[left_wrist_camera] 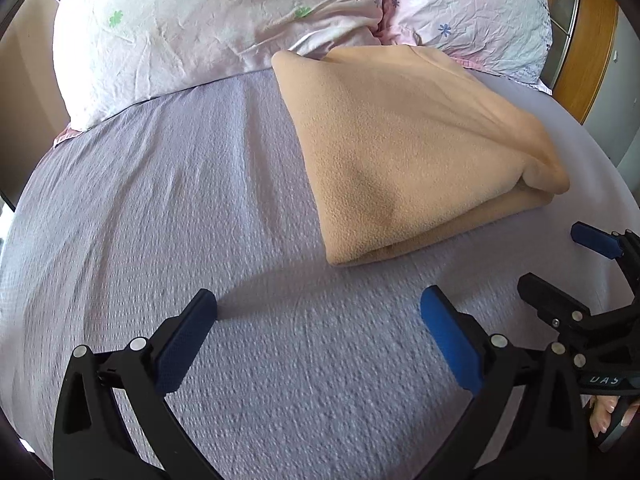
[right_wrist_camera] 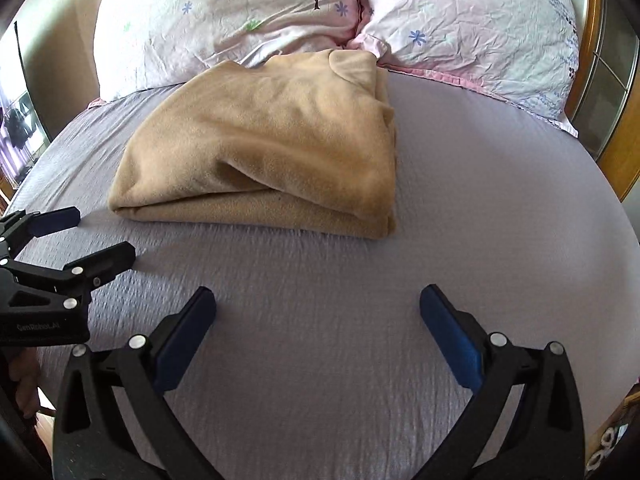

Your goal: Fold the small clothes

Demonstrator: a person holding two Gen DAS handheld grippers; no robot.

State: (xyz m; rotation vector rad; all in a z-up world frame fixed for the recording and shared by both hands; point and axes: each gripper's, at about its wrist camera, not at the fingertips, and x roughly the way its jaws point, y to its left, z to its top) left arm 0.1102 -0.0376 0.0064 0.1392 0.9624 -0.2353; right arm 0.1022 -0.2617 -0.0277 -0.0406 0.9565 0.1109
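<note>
A tan fleece garment (left_wrist_camera: 404,152) lies folded into a thick rectangle on the lilac bed sheet (left_wrist_camera: 180,208), its far edge against the pillows. It also shows in the right wrist view (right_wrist_camera: 272,148). My left gripper (left_wrist_camera: 318,312) is open and empty, hovering over bare sheet in front of and left of the garment. My right gripper (right_wrist_camera: 318,312) is open and empty over the sheet in front of the garment. Each gripper shows at the edge of the other's view: the right one (left_wrist_camera: 560,264), the left one (right_wrist_camera: 96,236), both open.
Two pale pink floral pillows (right_wrist_camera: 240,20) (right_wrist_camera: 480,24) lie at the head of the bed. A wooden headboard or frame (left_wrist_camera: 588,60) stands at the far right. A wall and a window area (right_wrist_camera: 20,120) are at the left.
</note>
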